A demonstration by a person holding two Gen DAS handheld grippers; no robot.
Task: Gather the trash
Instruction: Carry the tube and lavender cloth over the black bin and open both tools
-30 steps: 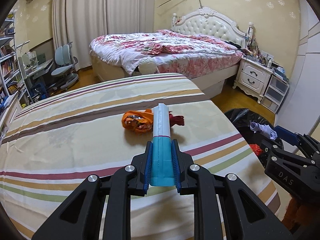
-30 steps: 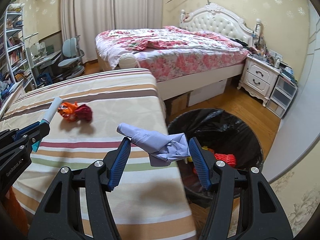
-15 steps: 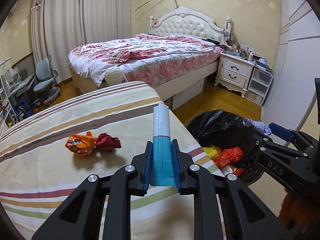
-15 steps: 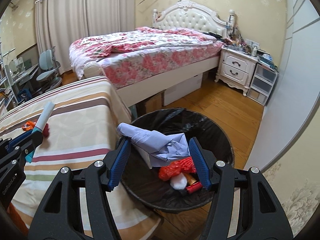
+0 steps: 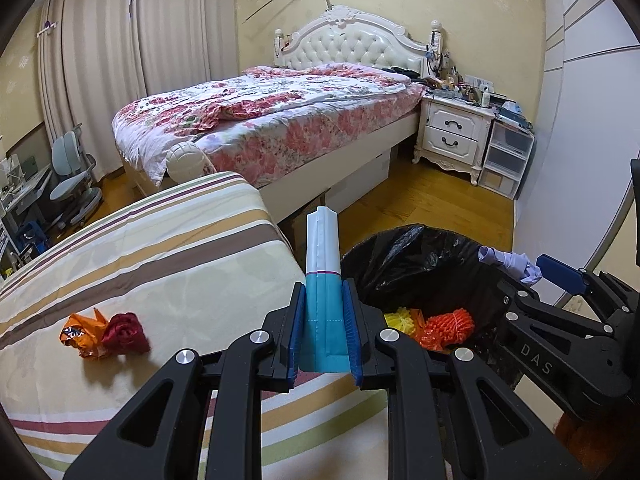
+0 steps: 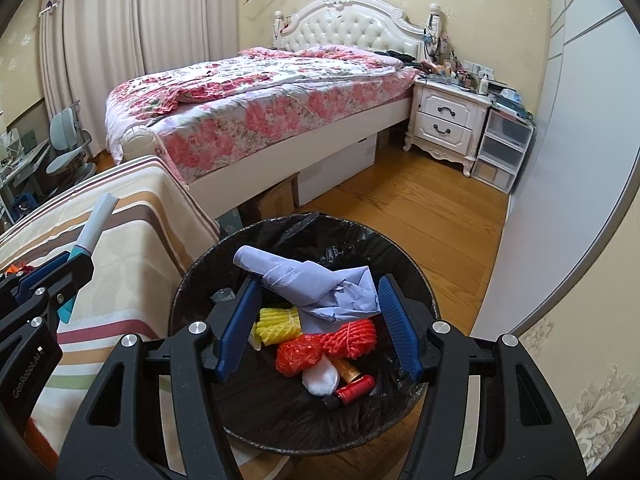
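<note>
My left gripper [image 5: 323, 332] is shut on a flattened teal and white tube [image 5: 322, 280], held over the right edge of the striped table [image 5: 168, 248]. My right gripper [image 6: 318, 320] is shut on a crumpled lilac wrapper [image 6: 316, 288], directly above the black-lined trash bin [image 6: 400, 256]. The bin holds yellow and orange netting, a white ball and a small red bottle. An orange wrapper [image 5: 78, 334] and a dark red wad [image 5: 126, 332] lie together on the table, left of the left gripper. The tube [image 6: 96, 220] and left gripper also show at the left in the right wrist view.
A bed with a floral quilt [image 5: 272, 112] stands beyond the table. A white nightstand [image 5: 456, 136] and plastic drawers [image 5: 506, 160] are at the far right. The wooden floor [image 5: 432, 204] runs between bed and bin. A pale wall panel [image 6: 552, 184] is close on the right.
Both grippers swung to the right with their loads. The right one went from beside the table to over the bin; the left one came from mid-table to the table's right edge.
</note>
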